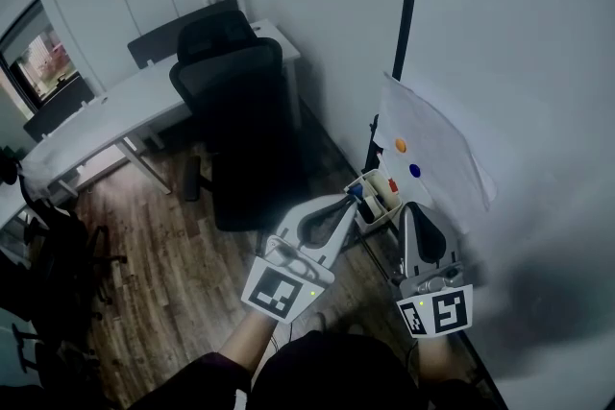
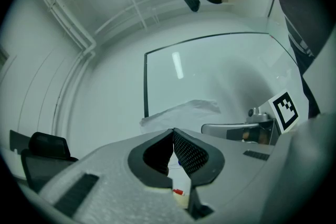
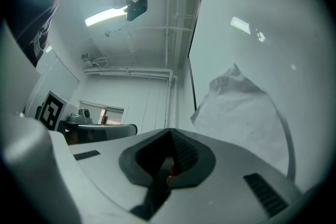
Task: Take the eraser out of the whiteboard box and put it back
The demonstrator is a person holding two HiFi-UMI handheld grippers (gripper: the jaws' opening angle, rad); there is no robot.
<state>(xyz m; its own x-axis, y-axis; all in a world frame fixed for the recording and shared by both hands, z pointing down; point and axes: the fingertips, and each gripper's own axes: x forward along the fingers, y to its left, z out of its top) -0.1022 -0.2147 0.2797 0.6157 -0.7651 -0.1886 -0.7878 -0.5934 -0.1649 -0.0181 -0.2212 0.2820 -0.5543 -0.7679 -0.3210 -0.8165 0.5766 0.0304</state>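
The white whiteboard box (image 1: 369,216) hangs at the foot of the whiteboard (image 1: 538,62) and holds a blue-capped item, a red one and a pale block; which of them is the eraser I cannot tell. My left gripper (image 1: 352,200) points at the box's left edge with its jaws closed tip to tip and nothing between them (image 2: 173,131). My right gripper (image 1: 408,206) sits just right of the box beside the board, its jaws also closed together and empty (image 3: 169,132). Both grippers point slightly upward.
A crumpled paper sheet (image 1: 432,154) is pinned to the whiteboard by an orange magnet (image 1: 401,145) and a blue magnet (image 1: 414,170). A black office chair (image 1: 235,125) stands left of the box by a white desk (image 1: 125,106). Wooden floor (image 1: 163,264) lies below.
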